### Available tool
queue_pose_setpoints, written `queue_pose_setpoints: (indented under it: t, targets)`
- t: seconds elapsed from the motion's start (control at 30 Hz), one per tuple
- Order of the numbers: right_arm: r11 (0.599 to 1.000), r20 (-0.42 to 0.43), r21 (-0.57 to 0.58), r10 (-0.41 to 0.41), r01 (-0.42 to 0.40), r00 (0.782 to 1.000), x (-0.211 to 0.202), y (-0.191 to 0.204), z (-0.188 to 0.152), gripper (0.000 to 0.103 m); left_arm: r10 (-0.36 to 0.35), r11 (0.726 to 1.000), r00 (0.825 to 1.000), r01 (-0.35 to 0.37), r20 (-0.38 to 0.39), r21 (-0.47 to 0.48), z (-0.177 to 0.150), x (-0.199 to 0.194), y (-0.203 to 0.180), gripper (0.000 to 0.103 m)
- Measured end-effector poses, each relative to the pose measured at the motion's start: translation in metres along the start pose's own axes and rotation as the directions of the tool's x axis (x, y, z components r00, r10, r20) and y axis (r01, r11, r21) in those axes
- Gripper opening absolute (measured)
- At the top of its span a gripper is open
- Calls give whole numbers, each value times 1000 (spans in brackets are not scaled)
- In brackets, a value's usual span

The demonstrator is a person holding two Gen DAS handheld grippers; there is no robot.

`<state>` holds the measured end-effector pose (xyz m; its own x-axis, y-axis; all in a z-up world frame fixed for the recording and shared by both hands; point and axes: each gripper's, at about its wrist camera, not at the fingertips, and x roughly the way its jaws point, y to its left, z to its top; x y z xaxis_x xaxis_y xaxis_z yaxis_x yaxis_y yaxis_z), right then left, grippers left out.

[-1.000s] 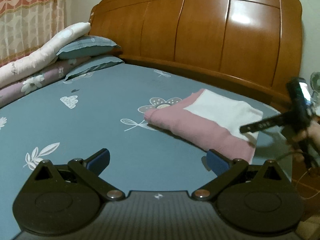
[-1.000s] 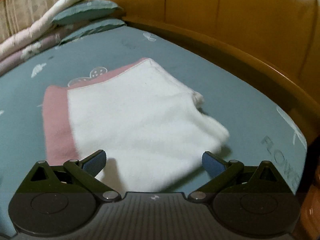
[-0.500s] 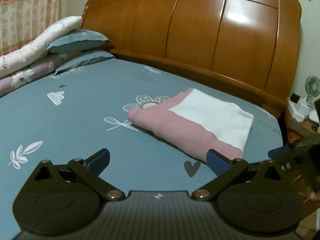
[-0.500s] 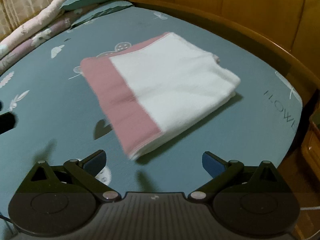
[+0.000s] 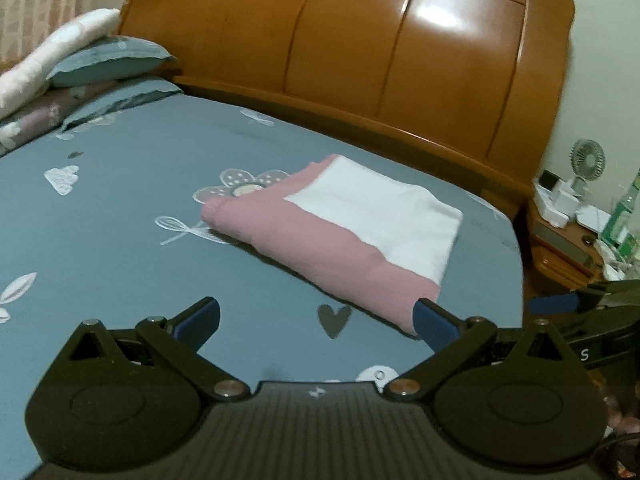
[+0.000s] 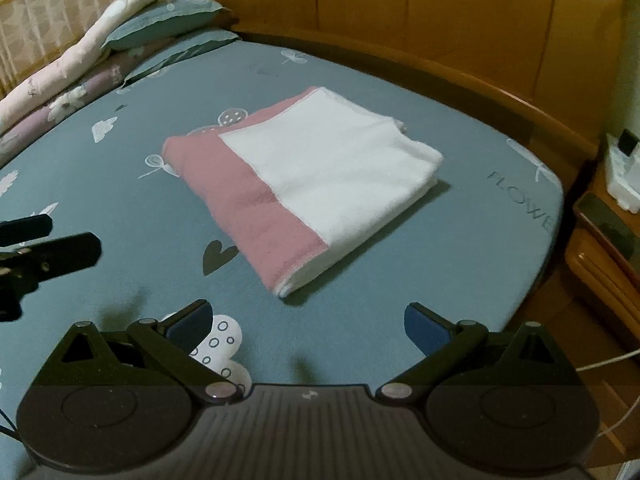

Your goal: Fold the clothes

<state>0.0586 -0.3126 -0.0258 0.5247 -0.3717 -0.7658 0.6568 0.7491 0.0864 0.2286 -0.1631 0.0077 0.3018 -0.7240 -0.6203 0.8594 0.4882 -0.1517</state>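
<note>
A pink and white garment (image 5: 340,232) (image 6: 304,184) lies folded into a flat rectangle on the blue-grey flower-print bed sheet (image 5: 120,220) (image 6: 460,240), near the headboard end. My left gripper (image 5: 316,320) is open and empty, held back from the garment's near edge. My right gripper (image 6: 308,324) is open too, with nothing between its fingers, a short way back from the garment's near corner. The right gripper's blue-tipped finger shows at the right edge of the left wrist view, and the left gripper's dark fingers show at the left edge of the right wrist view.
A tall wooden headboard (image 5: 360,52) (image 6: 440,12) stands behind the bed. Pillows and rolled bedding (image 5: 80,68) (image 6: 120,40) are stacked at the far left. A wooden nightstand (image 5: 568,248) (image 6: 608,248) to the right carries a small fan (image 5: 586,160) and white devices.
Both grippers have pulled back from the folded garment. The right one, close over the white part a second ago, now views the whole garment from farther off.
</note>
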Motion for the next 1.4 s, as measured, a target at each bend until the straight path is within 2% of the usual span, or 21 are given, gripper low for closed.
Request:
queue_pose_setpoints:
  t: [0.27,0.47,0.7,1.4]
  targets:
    - [999,39,6,-37,37,999,-19,3,1,103,-31,998,999,32,-37,45,1,-5,-15,102]
    - [999,33,23,-32,31,999,-19,7,1,103,35,997,997,-30,-75,70,5,-8,-18,102]
    - [999,47,39,-39,37,998,-22,10,0,103,67,997,991,-62,-112,52,9,-10,-9,102]
    - [996,18,64,-64,63,998,-19,4,-6,103,16,999,978,-6,-208,50,13,9,-21,102]
